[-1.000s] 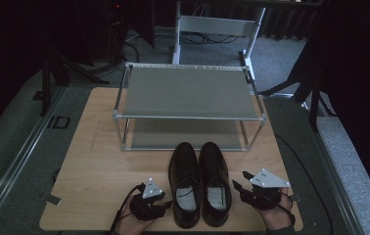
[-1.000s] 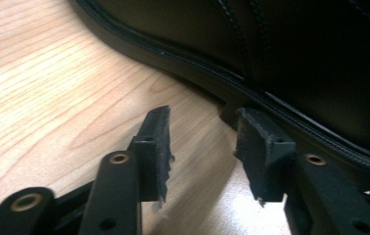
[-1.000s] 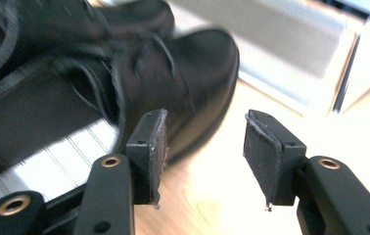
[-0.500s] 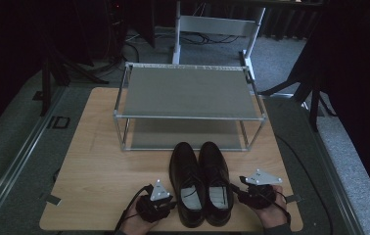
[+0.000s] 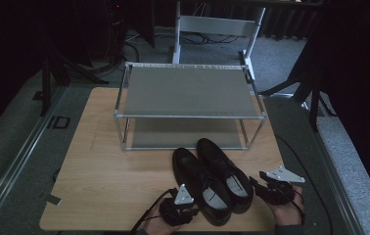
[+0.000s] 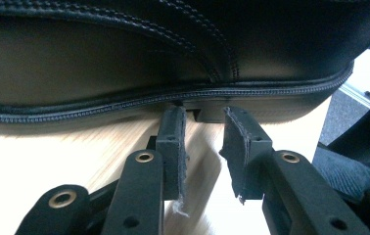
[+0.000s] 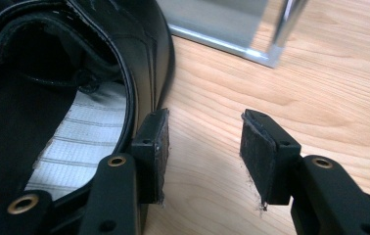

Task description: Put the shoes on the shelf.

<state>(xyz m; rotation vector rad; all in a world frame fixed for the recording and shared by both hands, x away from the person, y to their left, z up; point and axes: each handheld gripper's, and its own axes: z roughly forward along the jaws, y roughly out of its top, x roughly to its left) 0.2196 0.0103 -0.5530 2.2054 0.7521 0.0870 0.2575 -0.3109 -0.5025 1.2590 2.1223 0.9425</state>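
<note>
Left gripper [image 5: 189, 211] at the wooden table's [image 5: 100, 181] near edge, jaws narrowly parted, tips against the sole of the left glossy black leather shoe [image 5: 200, 188]. Right gripper [image 7: 203, 142] spread wide beside the right black leather shoe [image 5: 224, 174], one pad touching its heel rim. Pair side by side, angled, just before the grey two-tier metal rack [image 5: 188, 93].

Lab: dark curtains [image 5: 354, 73], floor cables [image 5: 134, 41] (stands too).

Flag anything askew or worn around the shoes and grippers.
The pair of black shoes lies skewed, toes angled left of the rack. The pads on the right gripper look frayed at their edges.
</note>
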